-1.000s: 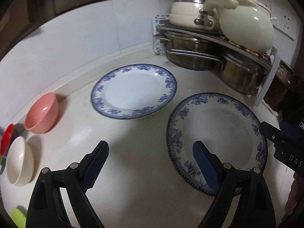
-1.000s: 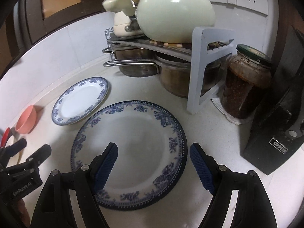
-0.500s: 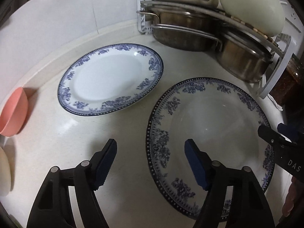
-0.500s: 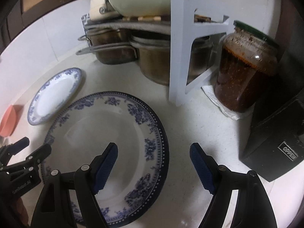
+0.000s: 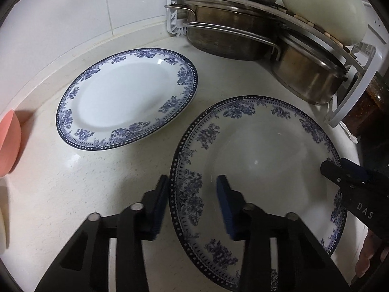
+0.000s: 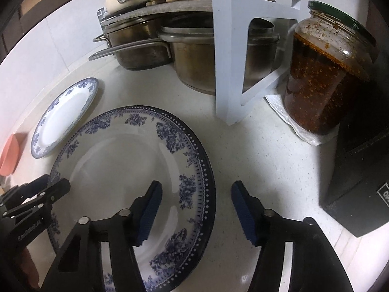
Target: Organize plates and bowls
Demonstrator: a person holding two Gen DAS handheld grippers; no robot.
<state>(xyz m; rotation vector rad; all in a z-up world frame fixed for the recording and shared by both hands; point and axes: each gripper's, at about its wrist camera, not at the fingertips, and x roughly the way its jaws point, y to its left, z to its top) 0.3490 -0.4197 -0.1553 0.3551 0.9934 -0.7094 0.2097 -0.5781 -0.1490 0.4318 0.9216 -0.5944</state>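
Observation:
Two blue-patterned plates lie on the white counter. The near plate point(image 5: 262, 160) also shows in the right wrist view point(image 6: 116, 170). My left gripper point(image 5: 193, 200) is open and straddles its left rim, one finger outside and one over the plate. My right gripper point(image 6: 195, 209) is open and straddles its right rim. The far plate point(image 5: 126, 97) lies apart at the back left and also shows in the right wrist view point(image 6: 63, 114). A pink bowl point(image 5: 9, 143) sits at the left edge.
A white rack point(image 6: 231, 56) holds steel pots point(image 5: 226, 36) below and cream pots point(image 5: 323, 9) above at the back. A jar of dark sauce point(image 6: 323, 73) and a black box point(image 6: 359, 182) stand at the right. A tiled wall point(image 5: 73, 19) runs behind.
Both grippers have moved forward and down to the near plate's opposite rims. The left gripper's jaws have narrowed. The plates have not moved.

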